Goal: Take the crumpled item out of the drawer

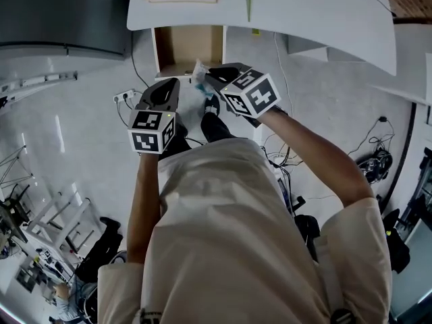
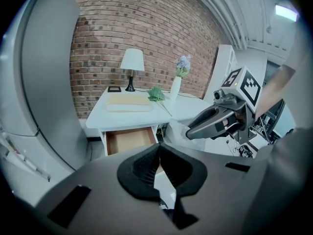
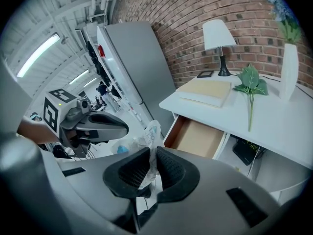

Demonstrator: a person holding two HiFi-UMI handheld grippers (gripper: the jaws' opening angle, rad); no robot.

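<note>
The crumpled item (image 3: pixel 148 137) is a clear plastic wrapper with a blue patch. My right gripper (image 3: pixel 152 154) is shut on it and holds it in the air in front of the open drawer (image 3: pixel 198 138), outside it. The head view shows the wrapper (image 1: pixel 200 78) at the right gripper's (image 1: pixel 210 79) tips, just below the drawer (image 1: pixel 189 46), whose bare wooden bottom shows. My left gripper (image 1: pixel 165 86) hovers to the left of the wrapper, apart from it. Its pads (image 2: pixel 146 165) meet with nothing between them.
The drawer hangs under a white table (image 3: pixel 274 116) that carries a lamp (image 3: pixel 219 38), a flat beige book (image 3: pixel 205 92), a leafy sprig (image 3: pixel 250 87) and a white vase (image 3: pixel 288 65). A tall grey cabinet (image 3: pixel 132 62) stands left of the table. Cables (image 1: pixel 283 157) lie on the floor.
</note>
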